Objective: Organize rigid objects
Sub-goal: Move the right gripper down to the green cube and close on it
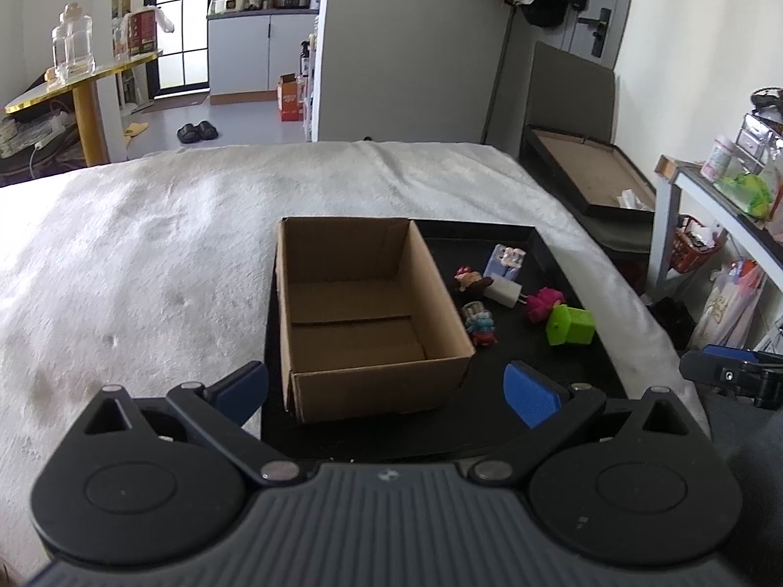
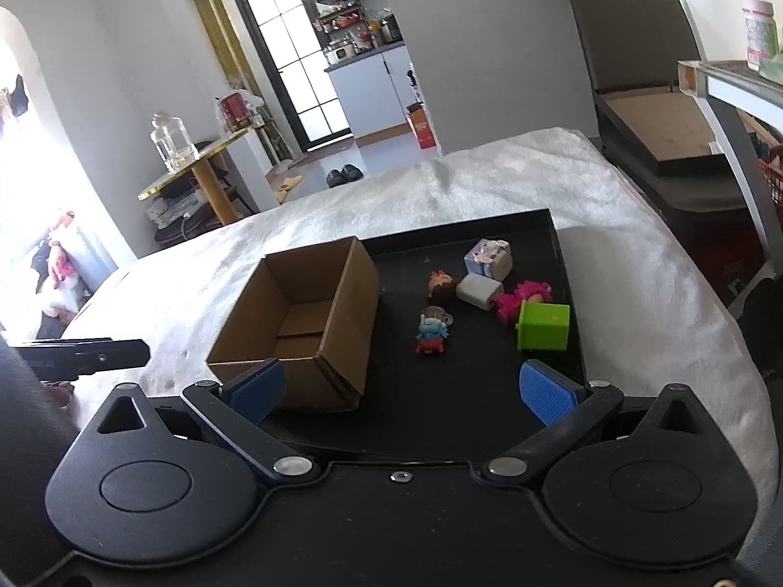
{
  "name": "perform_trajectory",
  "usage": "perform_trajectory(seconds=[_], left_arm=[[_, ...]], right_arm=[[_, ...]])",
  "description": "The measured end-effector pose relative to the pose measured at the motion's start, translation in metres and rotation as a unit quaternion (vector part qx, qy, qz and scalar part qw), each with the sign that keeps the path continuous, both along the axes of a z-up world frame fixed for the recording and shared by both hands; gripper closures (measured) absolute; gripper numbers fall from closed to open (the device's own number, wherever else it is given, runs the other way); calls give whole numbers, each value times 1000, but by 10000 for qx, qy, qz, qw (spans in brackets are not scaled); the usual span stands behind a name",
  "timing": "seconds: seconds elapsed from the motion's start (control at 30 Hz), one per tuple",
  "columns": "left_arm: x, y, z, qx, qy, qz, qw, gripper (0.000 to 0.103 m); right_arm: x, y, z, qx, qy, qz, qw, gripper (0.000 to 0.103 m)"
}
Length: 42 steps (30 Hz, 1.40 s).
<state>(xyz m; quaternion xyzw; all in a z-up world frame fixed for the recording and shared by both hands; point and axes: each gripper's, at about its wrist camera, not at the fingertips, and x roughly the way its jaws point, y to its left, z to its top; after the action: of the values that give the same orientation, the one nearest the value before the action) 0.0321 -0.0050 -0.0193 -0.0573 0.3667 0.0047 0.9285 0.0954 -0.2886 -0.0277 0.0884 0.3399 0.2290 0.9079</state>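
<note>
Both grippers hang back w/ jaws spread wide, nothing in either: left gripper [image 1: 386, 391] faces the cardboard box [image 1: 362, 313], right gripper [image 2: 401, 391] faces the loose toys, prob. so each side covers its own half of the black tray [image 2: 563, 264] on the bed. Box is empty, open top up, on the tray's left half, ready to receive. I count 1 box, 1 tray, approx. 6 small items beside it, incl. 1 green cube [image 2: 543, 325], 1 white charger [image 2: 479, 291], 1 pink toy [image 2: 511, 301].
</note>
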Motion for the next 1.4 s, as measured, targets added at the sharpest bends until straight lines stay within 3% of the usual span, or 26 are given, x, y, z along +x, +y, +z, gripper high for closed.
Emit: perform_trajectory(seconds=[1.0, 1.2, 1.33, 1.4], left_arm=[[62, 26, -32, 458, 333, 949, 9939, 4], [77, 29, -43, 522, 399, 1129, 9914, 8], [88, 28, -52, 568, 470, 1202, 9900, 25], [93, 27, -58, 594, 535, 1234, 9891, 29]], right_arm=[[56, -20, -52, -349, 384, -652, 9965, 0], [70, -15, -60, -450, 508, -722, 9951, 1], [78, -10, -65, -507, 553, -775, 9942, 1], [83, -8, -68, -551, 577, -808, 9935, 6]])
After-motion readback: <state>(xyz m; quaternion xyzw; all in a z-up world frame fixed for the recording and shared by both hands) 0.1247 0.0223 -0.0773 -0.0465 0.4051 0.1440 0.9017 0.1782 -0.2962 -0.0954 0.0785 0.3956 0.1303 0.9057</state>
